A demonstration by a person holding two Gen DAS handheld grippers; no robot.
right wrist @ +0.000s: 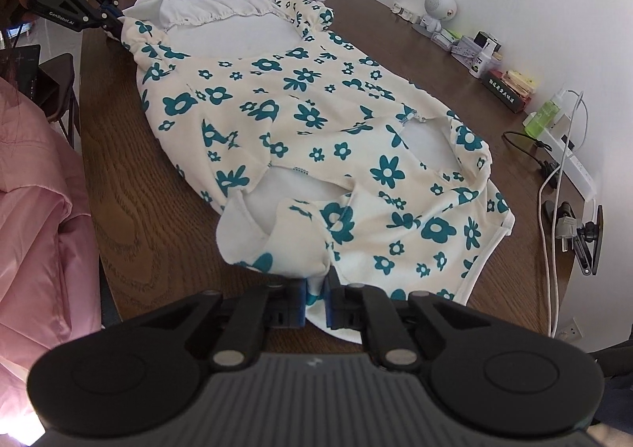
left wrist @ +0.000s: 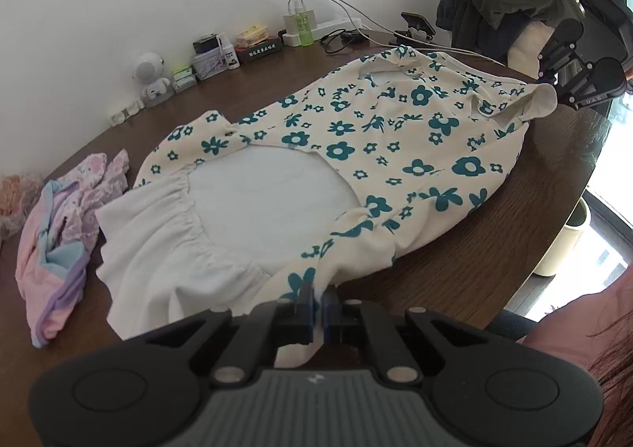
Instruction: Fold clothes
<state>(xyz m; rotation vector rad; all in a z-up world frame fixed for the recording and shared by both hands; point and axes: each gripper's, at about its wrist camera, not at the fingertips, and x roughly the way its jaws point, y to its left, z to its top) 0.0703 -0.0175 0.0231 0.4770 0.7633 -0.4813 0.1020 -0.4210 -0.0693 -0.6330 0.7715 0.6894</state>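
Note:
A cream garment with teal flowers [left wrist: 376,138] lies spread along the dark wooden table [left wrist: 474,257], its white lining showing at an opening. It also shows in the right wrist view [right wrist: 316,122]. My left gripper [left wrist: 317,302] is shut on the garment's near edge at one end; it shows from outside in the right wrist view [right wrist: 114,21]. My right gripper [right wrist: 316,300] is shut on the garment's edge at the other end; it shows in the left wrist view [left wrist: 561,87], holding a lifted corner.
A heap of pink and purple clothes [left wrist: 59,225] lies beside the garment. Along the wall stand a white robot figure [left wrist: 150,79], small boxes [left wrist: 209,55], a green bottle [left wrist: 304,27], a power strip with cables [right wrist: 569,162]. A chair with dark clothes [left wrist: 506,0] stands at the table's end.

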